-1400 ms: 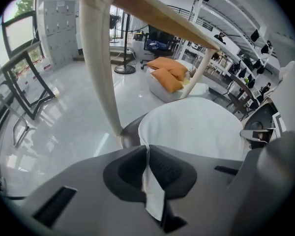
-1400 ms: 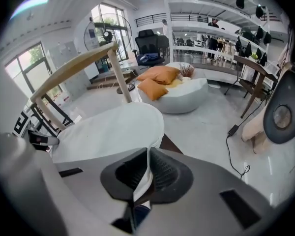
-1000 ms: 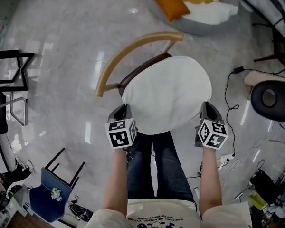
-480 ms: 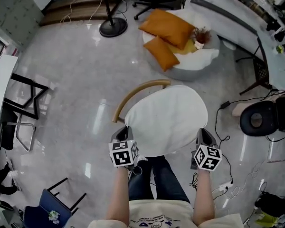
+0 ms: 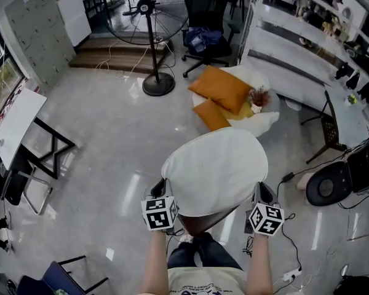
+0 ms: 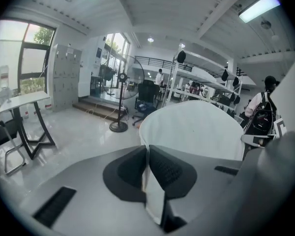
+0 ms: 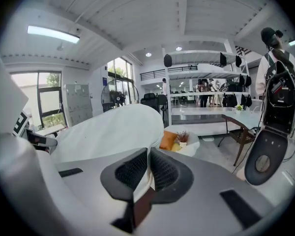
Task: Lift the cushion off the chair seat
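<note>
left gripper [image 5: 162, 190]: jaws pinched nearly together on the left edge of the white cushion [image 5: 215, 168], which is held in the air between both grippers, high above the floor [image 5: 111, 140]. right gripper [image 5: 261, 194]: jaws clamped narrowly on its right edge.

In the head view, the jaws of the left gripper [image 5: 162, 193] and the right gripper [image 5: 260, 193] are being hidden under the edge of the cushion [image 5: 215, 168]. The person's left forearm [image 5: 154, 263] and right forearm [image 5: 259, 269] are being cut off by the lower edge, and a blue chair [image 5: 49, 283] by the lower left corner.
</note>
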Demonstrator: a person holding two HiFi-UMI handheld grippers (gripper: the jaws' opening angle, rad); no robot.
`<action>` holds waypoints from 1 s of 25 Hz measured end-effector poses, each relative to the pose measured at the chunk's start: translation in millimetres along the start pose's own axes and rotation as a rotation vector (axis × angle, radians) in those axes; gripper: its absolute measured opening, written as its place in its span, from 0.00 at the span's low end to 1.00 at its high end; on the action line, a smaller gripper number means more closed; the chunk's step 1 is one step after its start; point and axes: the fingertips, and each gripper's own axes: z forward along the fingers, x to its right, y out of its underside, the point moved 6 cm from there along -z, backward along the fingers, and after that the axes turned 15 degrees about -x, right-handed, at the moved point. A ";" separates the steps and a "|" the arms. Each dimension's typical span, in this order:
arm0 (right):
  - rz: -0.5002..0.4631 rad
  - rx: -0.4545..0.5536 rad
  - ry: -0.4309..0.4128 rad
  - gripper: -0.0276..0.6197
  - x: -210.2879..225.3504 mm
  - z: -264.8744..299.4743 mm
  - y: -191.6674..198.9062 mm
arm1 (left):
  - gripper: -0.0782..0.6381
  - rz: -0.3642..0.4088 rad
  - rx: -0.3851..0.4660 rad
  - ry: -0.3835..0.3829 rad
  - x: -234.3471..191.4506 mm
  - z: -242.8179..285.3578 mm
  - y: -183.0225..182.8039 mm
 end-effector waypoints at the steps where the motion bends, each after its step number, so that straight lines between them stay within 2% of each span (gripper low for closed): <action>1: -0.001 0.018 -0.003 0.09 -2.9 -4.8 -5.5 | 0.15 0.003 0.022 -0.002 -0.2 -7.6 -6.0; 13: -0.002 0.205 -0.042 0.10 -26.1 -51.2 -64.8 | 0.16 0.013 0.236 -0.013 0.9 -80.5 -66.4; 25: -0.034 0.330 -0.069 0.10 -43.5 -72.5 -113.2 | 0.16 0.014 0.367 -0.014 -3.9 -118.6 -104.0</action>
